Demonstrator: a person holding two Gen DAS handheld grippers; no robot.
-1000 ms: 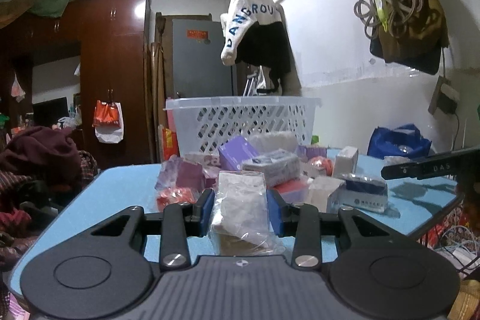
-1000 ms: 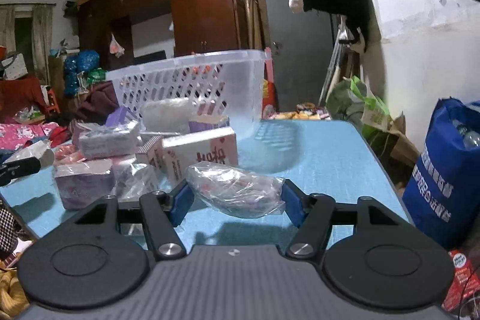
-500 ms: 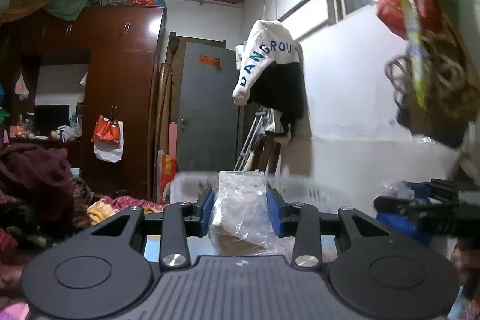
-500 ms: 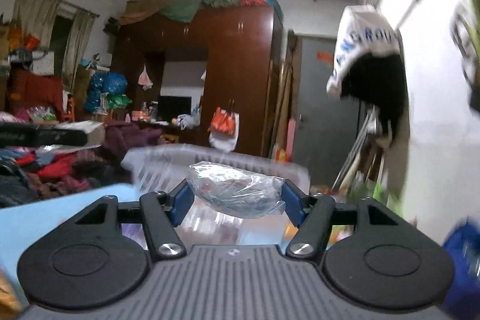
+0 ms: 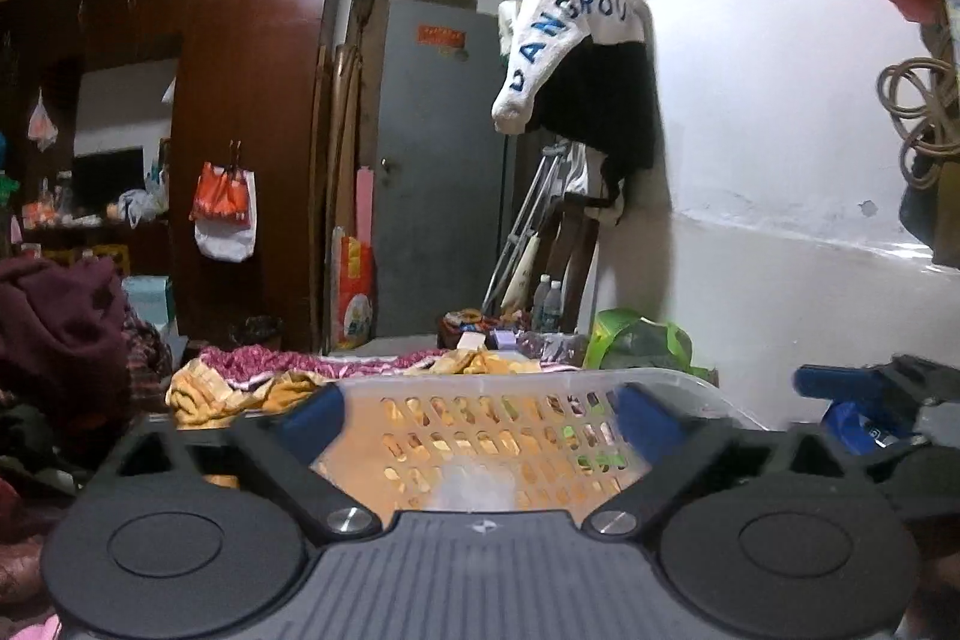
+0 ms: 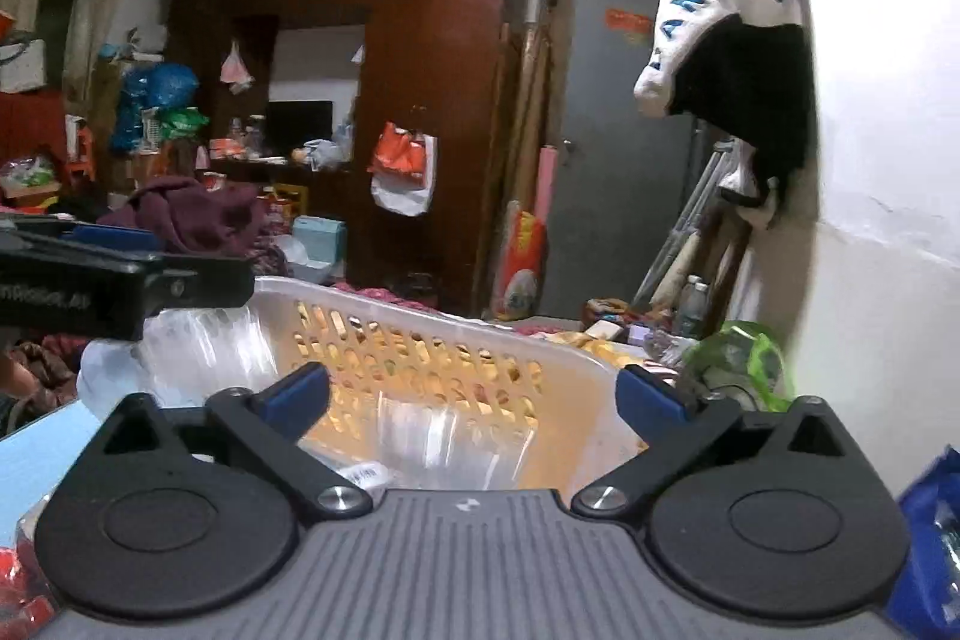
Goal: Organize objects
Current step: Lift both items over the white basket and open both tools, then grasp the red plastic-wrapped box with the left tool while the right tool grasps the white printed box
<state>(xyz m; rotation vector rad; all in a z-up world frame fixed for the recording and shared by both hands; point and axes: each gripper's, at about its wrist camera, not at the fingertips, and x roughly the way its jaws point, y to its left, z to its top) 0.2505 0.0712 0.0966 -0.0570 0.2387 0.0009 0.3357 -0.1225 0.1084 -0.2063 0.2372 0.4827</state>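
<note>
While both tongs hang over the white laundry basket (image 5: 540, 388), we have clear room ahead: its perforated far wall runs across the left wrist view with the rim just beyond our fingertips, and past it come piled clothes, a dark wooden wardrobe (image 5: 252, 130) and a grey door (image 5: 438, 172). White wall closes off the right side, with a white-and-black garment (image 5: 576, 58) hanging from a rail. In the right wrist view the basket's near corner and curved rim (image 6: 420, 322) sit directly under us, and a strip of blue tabletop (image 6: 36, 454) shows at lower left. Both units point slightly below level, side by side; the left tongs (image 6: 120, 274) cross the right view's left edge, and the right tongs (image 5: 864, 388) poke in at the right edge of the left view. Left tongs (image 5: 480, 418): jaws opening, spread wide, nothing between the blue pads. Right tongs (image 6: 474, 388): same, jaws opening, wide, nothing gripped. Clear plastic bags (image 6: 420, 430) lie in the basket below the right tongs, blurred; another crinkled clear bag (image 6: 180, 346) sits at the basket's left end. In the left view a pale blurred bag (image 5: 474, 484) shows low inside the basket.
</note>
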